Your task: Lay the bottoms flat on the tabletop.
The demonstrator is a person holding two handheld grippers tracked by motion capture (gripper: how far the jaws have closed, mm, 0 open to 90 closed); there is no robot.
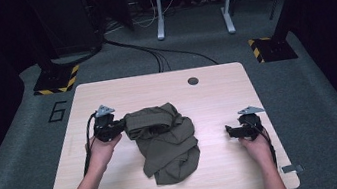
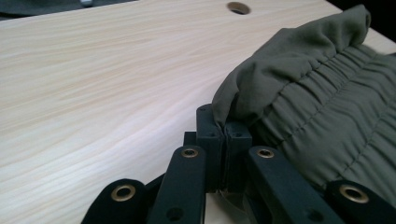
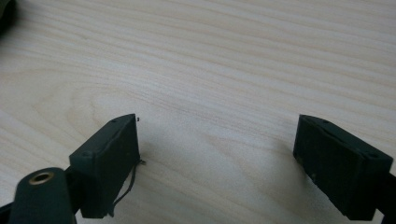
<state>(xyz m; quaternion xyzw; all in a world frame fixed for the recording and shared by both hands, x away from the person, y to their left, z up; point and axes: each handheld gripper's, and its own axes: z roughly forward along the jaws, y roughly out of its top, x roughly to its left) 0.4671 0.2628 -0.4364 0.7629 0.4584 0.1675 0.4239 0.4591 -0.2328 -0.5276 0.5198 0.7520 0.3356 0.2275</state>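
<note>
I see a pale wooden table (image 1: 105, 91) with a cable hole (image 1: 193, 80) near its far edge, on grey carpet (image 1: 10, 163) in a dark room. My left gripper (image 1: 120, 127) is clenched on the gathered edge of the olive garment (image 1: 166, 140), heaped mid-table. My right gripper (image 1: 230, 132), near the right edge, is released over bare wood.

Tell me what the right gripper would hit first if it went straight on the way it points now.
Probably the olive garment. The right gripper, jaws open, points left across the bare table toward it, and nothing lies between. Its height above the wood is unclear.
</note>
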